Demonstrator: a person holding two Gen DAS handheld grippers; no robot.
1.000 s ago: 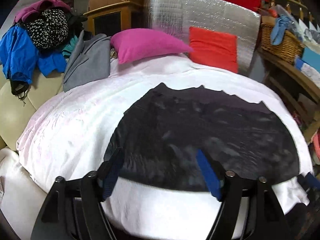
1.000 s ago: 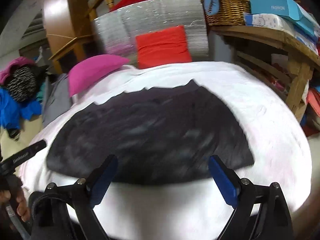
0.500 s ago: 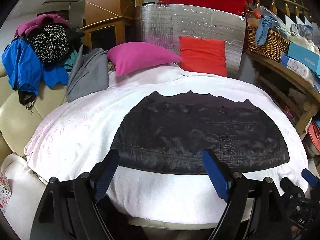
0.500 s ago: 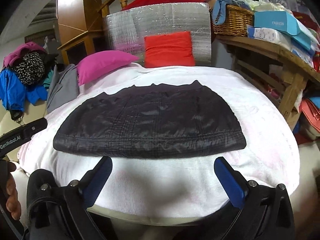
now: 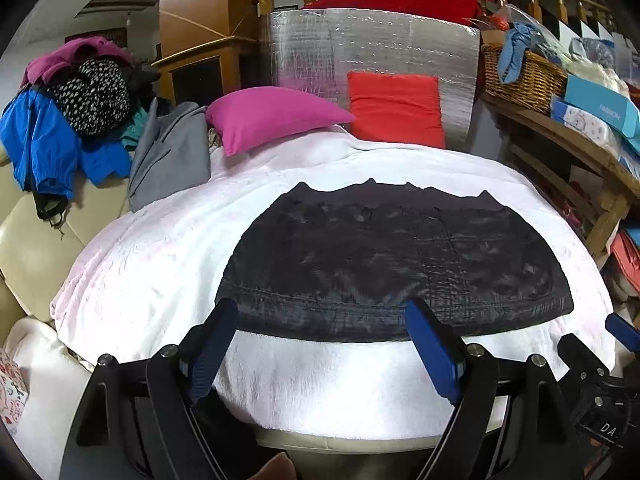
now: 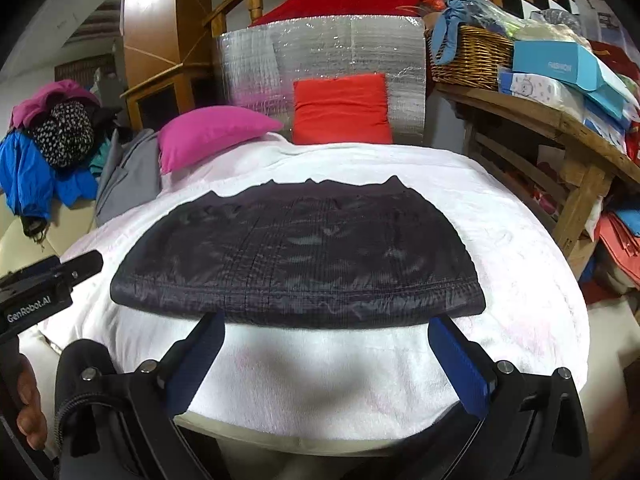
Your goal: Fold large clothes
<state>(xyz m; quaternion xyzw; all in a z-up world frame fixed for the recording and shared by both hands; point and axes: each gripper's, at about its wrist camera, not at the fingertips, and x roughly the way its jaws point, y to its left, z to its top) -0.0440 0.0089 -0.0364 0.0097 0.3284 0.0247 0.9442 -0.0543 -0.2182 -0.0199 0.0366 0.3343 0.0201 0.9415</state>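
A black quilted garment (image 5: 392, 260) lies flat and folded on a white blanket (image 5: 160, 264); it also shows in the right wrist view (image 6: 296, 256). My left gripper (image 5: 320, 312) is open and empty, held back over the blanket's near edge, just short of the garment's hem. My right gripper (image 6: 326, 324) is open and empty, also just short of the hem. The right gripper's tip shows at the right edge of the left view (image 5: 622, 330); the left gripper shows at the left of the right view (image 6: 48, 280).
A pink pillow (image 5: 272, 116) and a red pillow (image 5: 396, 108) lie at the back against a silver foil panel (image 5: 372, 48). A pile of clothes (image 5: 68, 108) sits back left on a cream sofa. A wooden shelf (image 5: 568, 144) with a wicker basket (image 5: 520, 76) stands right.
Both grippers have pulled back and risen from the garment toward the blanket's near edge. The garment lies still, no longer blurred.
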